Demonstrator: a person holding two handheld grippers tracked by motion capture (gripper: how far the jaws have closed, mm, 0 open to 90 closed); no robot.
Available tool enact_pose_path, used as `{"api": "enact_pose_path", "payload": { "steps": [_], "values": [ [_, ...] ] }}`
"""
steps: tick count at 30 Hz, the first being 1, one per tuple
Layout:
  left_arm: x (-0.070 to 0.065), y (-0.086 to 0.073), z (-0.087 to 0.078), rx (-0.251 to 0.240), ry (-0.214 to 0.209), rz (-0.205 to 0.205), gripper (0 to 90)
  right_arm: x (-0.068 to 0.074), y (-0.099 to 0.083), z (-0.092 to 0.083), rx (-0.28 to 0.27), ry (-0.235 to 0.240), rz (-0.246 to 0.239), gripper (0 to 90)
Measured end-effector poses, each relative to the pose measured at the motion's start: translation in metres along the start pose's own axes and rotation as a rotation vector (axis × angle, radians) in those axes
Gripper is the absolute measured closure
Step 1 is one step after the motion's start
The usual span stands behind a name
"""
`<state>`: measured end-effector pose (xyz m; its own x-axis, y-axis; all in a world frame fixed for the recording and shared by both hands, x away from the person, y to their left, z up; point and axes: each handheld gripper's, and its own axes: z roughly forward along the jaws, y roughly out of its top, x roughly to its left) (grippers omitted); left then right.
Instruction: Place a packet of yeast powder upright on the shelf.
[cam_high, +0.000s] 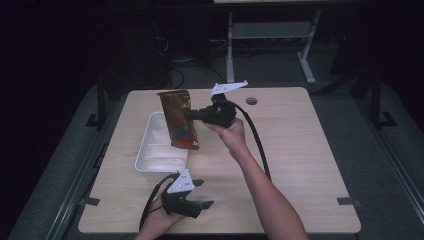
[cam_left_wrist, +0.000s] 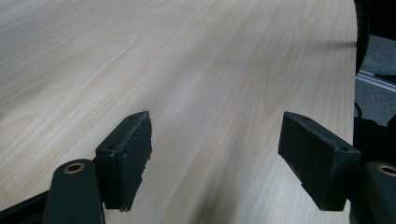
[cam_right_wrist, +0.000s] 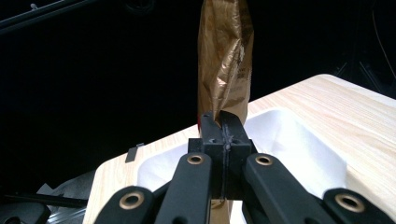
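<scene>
- The right gripper (cam_high: 192, 116) has its jaws pinched tight on the gold snack bag (cam_high: 177, 119), gripping it at one side edge around mid-height; in the right gripper view the foil (cam_right_wrist: 225, 56) rises crumpled straight out of the closed pads.
- The bag hangs in the air over the right wall of the white bin (cam_high: 145, 160), which sits toward the table's left edge, roughly midway between the far and near edges. The red-printed end of the bag points down, at the bin's right rim.
- The step in hand looks like lowering the bag into the bin. To do it well, carry the bag a little further toward the table's left edge so the lower end clears the rim rather than catching on it.
- Tilt the bag toward flat as it goes down; upright it stands taller than the bin's walls and would likely topple out.
- Let go only once the lower end rests on the bin's floor, so the light foil doesn't skid off.
- The left gripper (cam_high: 197, 194) rests low near the table's near edge, jaws spread wide with nothing but bare wood (cam_left_wrist: 196, 70) between them. It is well apart from the bin; it could steady the near wall if the bin slides.
</scene>
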<state>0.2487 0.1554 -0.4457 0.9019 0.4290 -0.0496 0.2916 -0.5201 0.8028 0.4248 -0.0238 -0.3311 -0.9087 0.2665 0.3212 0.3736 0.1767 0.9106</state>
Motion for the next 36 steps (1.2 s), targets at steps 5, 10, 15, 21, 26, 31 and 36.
{"api": "enact_pose_path", "payload": {
  "steps": [5, 10, 15, 21, 26, 31, 36],
  "values": [
    [-0.001, 0.000, 0.000, 0.005, 0.001, 0.003, 25.2, -0.002, -0.002, 0.006, 0.005, 0.008, 0.010, 89.8],
    [-0.001, 0.000, 0.000, 0.006, 0.002, 0.007, 25.2, -0.002, -0.004, 0.013, 0.006, 0.016, 0.014, 89.8],
    [-0.001, 0.000, 0.000, 0.008, 0.004, 0.010, 25.2, -0.002, -0.005, 0.022, 0.012, 0.026, 0.016, 89.8],
    [-0.001, 0.000, 0.001, 0.016, 0.003, 0.016, 25.2, -0.003, -0.006, 0.033, 0.019, 0.024, 0.012, 89.8],
    [-0.001, -0.001, 0.001, 0.016, 0.002, 0.014, 25.2, -0.006, -0.008, 0.041, 0.024, 0.030, 0.022, 89.8],
    [-0.001, -0.001, 0.001, 0.016, 0.003, 0.013, 25.2, -0.008, -0.010, 0.046, 0.031, 0.032, 0.025, 89.7],
    [0.000, -0.002, 0.002, 0.025, -0.001, 0.009, 25.3, -0.011, -0.011, 0.051, 0.034, 0.023, 0.042, 89.8]
  ]
}}
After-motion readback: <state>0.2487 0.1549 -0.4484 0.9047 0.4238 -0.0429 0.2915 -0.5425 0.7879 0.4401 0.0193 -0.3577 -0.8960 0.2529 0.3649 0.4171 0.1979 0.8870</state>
